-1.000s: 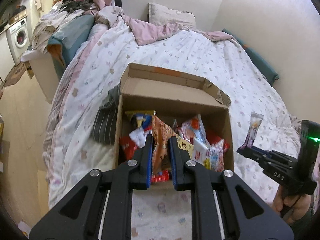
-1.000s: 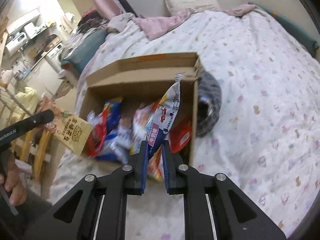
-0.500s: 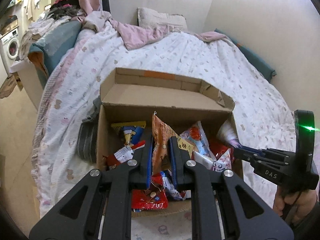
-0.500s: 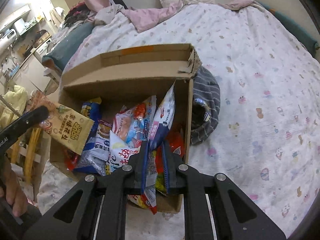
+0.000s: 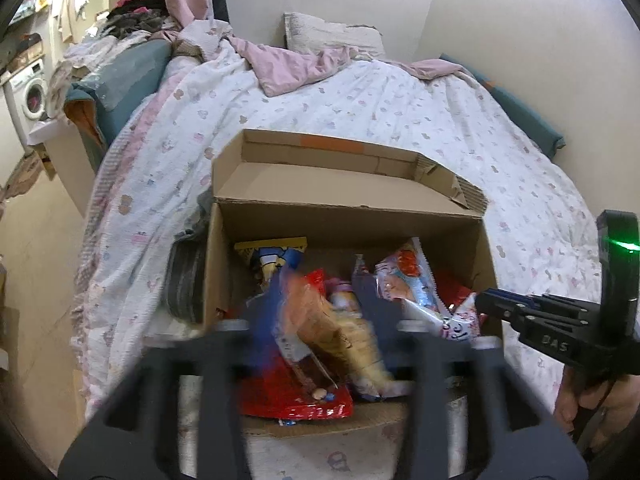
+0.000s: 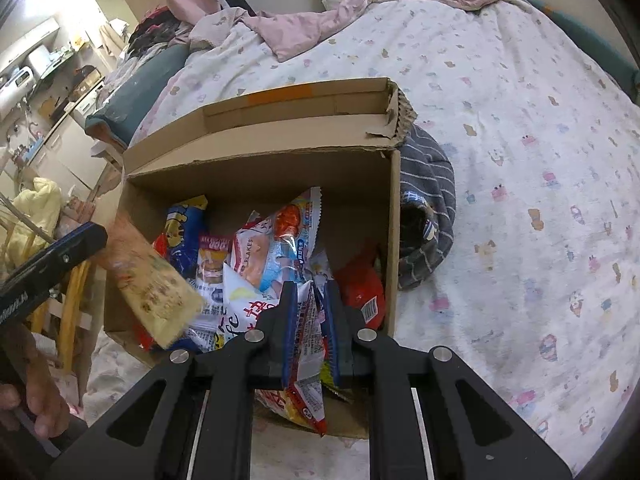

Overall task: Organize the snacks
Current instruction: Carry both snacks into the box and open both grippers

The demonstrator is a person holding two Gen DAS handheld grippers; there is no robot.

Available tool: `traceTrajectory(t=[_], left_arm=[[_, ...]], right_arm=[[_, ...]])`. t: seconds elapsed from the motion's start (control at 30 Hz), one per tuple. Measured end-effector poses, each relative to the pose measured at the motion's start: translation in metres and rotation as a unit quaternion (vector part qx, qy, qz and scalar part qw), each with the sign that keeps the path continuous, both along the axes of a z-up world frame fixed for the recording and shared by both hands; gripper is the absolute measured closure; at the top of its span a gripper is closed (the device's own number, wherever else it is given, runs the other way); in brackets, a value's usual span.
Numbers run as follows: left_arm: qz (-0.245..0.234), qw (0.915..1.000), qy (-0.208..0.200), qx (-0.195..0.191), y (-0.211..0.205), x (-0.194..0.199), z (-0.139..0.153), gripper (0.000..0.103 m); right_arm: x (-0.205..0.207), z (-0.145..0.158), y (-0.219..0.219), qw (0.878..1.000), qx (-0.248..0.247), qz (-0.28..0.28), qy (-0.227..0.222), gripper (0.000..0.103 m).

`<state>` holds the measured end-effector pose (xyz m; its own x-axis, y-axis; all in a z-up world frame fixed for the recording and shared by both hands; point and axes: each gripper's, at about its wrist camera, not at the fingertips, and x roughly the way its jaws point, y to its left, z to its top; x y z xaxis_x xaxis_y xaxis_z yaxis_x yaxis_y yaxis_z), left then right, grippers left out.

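Cardboard box (image 5: 348,216): sat on the bed (image 5: 360,92), open and full of snacks.
Left view: left gripper (image 5: 320,320) blurred, jaws opening wide; orange packet (image 5: 332,332) loose between them, over the box. "DAS" showed on the right gripper (image 5: 486,300).
Right view: right gripper (image 6: 310,320) jaws narrow and opening, white packet (image 6: 306,332) between the pads. "FLAKES" read on another packet (image 6: 256,256). Striped cloth (image 6: 428,216) lay beside the box; left gripper (image 6: 96,236) cut off at the edge.

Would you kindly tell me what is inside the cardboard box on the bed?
The cardboard box holds a heap of snack packets, among them a red packet and a blue-and-yellow bag. The box floor and anything beneath the heap are covered.
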<state>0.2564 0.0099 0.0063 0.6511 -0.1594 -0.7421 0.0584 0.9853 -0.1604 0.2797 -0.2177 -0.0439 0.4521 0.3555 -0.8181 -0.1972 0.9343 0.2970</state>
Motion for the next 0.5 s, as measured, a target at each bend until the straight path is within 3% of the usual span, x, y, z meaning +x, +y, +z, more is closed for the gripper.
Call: traceTrajectory(t=[0.07, 0.13, 0.17, 0.2, 0.27, 0.37, 0.5], left_arm=[[0.003, 0.9998, -0.021, 0.002, 0.0, -0.004, 0.004, 0.022], [0.002, 0.9992, -0.039, 0.01, -0.002, -0.008, 0.009, 0.017], [0.002, 0.9989, -0.043, 0.017, -0.003, -0.009, 0.011, 0.017], [0.002, 0.9987, -0.045, 0.025, -0.005, -0.009, 0.011, 0.017], [0.004, 0.9981, -0.048, 0.04, -0.007, -0.01, 0.012, 0.017], [0.011, 0.9979, -0.043, 0.048, -0.006, -0.011, 0.012, 0.017], [0.025, 0.9973, -0.054, 0.044, 0.0, -0.02, 0.017, 0.017]], right_arm=[[0.0, 0.001, -0.002, 1.0, 0.005, -0.004, 0.001, 0.084], [0.001, 0.002, -0.004, 1.0, 0.008, -0.008, 0.001, 0.08], [0.0, 0.002, -0.005, 1.0, 0.014, -0.009, 0.002, 0.072], [0.0, 0.003, -0.006, 1.0, 0.025, -0.01, 0.004, 0.051], [-0.003, 0.007, -0.007, 0.999, 0.034, -0.012, -0.006, 0.027], [-0.005, 0.013, -0.004, 0.999, 0.031, -0.008, -0.018, 0.026], [-0.01, 0.022, -0.002, 0.998, 0.051, -0.013, -0.034, 0.014]])
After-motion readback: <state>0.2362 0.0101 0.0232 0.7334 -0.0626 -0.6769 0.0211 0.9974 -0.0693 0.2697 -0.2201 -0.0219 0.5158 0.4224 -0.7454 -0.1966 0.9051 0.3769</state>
